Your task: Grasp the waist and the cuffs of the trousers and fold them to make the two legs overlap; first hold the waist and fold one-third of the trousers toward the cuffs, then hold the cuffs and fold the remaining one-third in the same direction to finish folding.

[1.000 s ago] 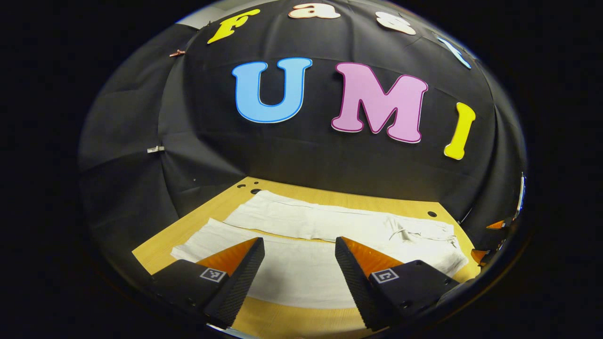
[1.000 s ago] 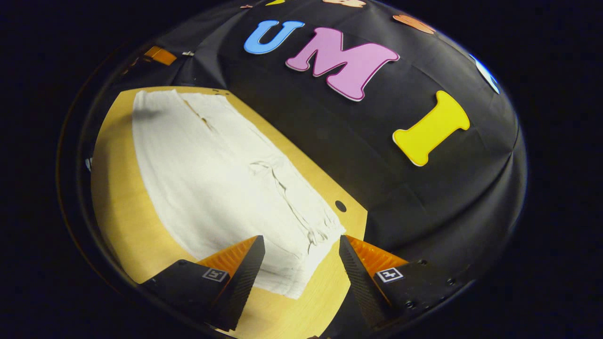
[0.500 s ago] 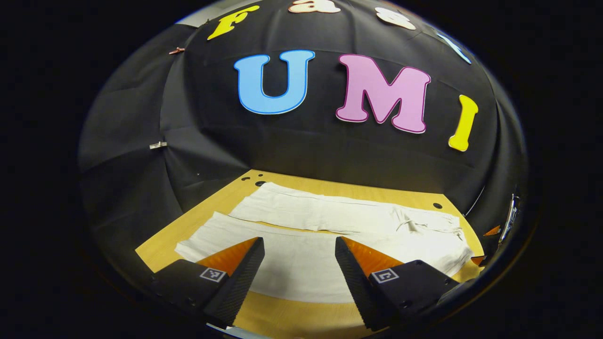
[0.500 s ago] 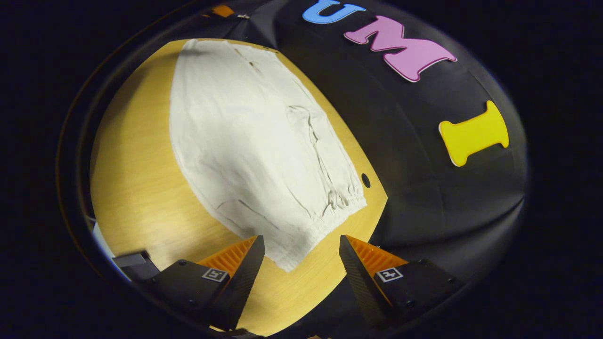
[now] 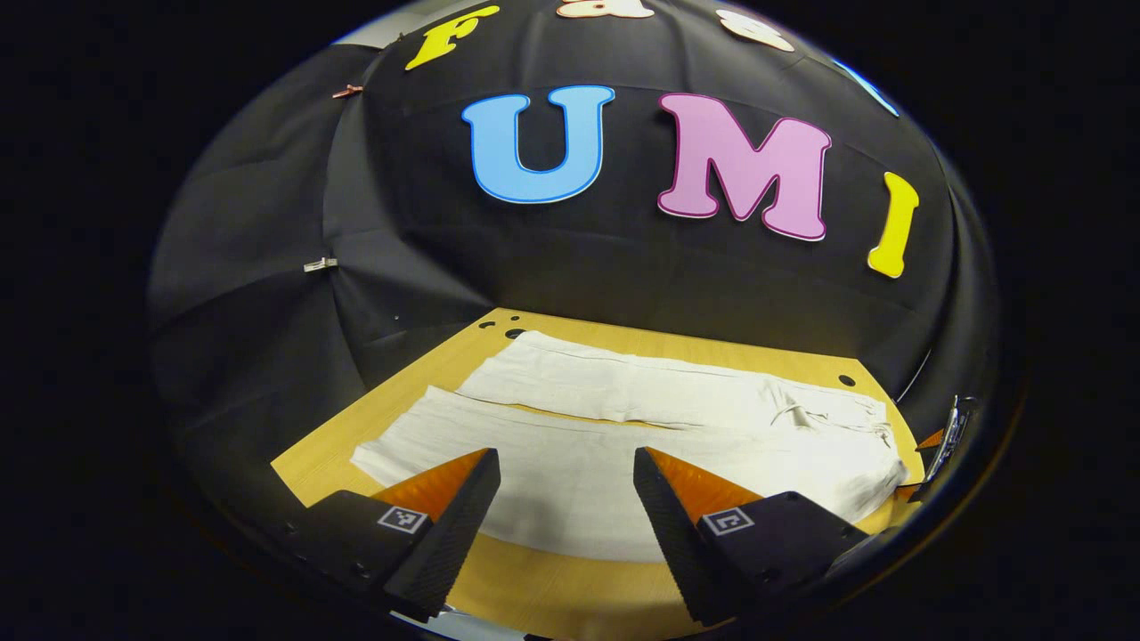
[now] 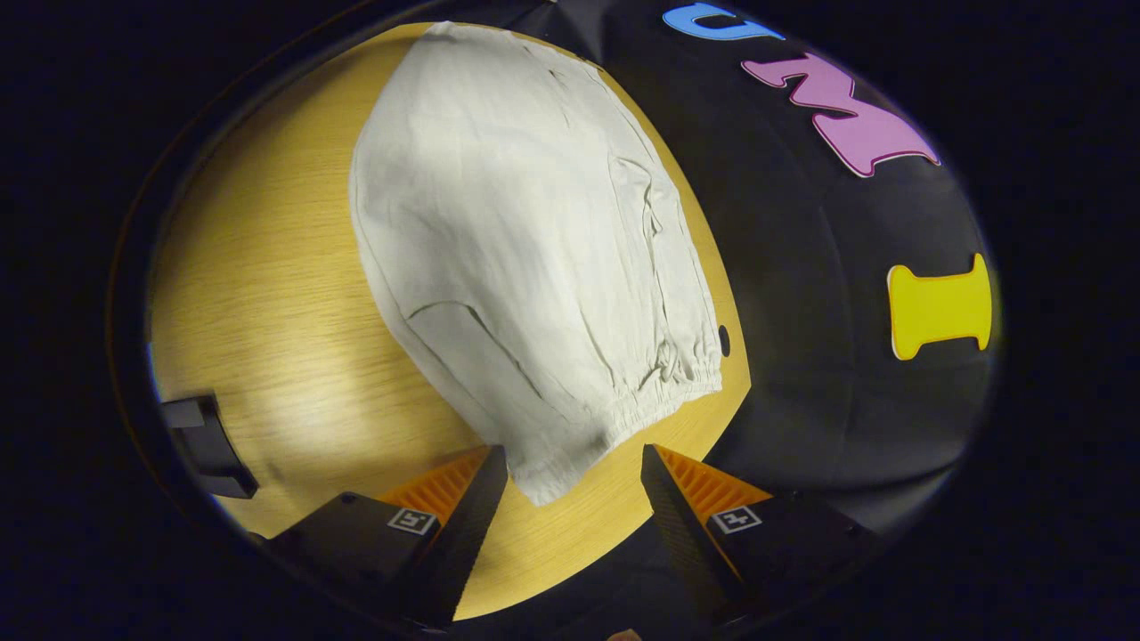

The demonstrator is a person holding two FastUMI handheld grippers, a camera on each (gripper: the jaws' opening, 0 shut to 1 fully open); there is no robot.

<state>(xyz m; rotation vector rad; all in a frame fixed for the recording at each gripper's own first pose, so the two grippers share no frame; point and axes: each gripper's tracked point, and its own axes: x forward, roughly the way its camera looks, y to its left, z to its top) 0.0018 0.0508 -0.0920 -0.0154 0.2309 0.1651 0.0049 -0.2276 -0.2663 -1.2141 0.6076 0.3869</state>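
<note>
White trousers point(image 5: 623, 427) lie flat on the wooden table point(image 5: 570, 596), both legs stretched side by side with a thin gap between them, cuffs at the left and waist at the right. My left gripper point(image 5: 566, 485) hovers open over the near leg, nothing between its fingers. In the right gripper view the same trousers point(image 6: 525, 249) spread away from the elastic waist point(image 6: 641, 405), which lies close in front. My right gripper point(image 6: 573, 485) is open, and the near corner of the waist sits between its fingertips without being pinched.
The table point(image 6: 267, 338) has small round holes point(image 5: 846, 380) near its far edge against the black cloth wall. The other gripper's dark body point(image 6: 209, 445) shows at the left of the right gripper view. Bare wood lies along the near edge.
My right gripper has tilted down and swung around the waist end, so the trousers now run straight away from it. My left gripper has shifted slightly left and back.
</note>
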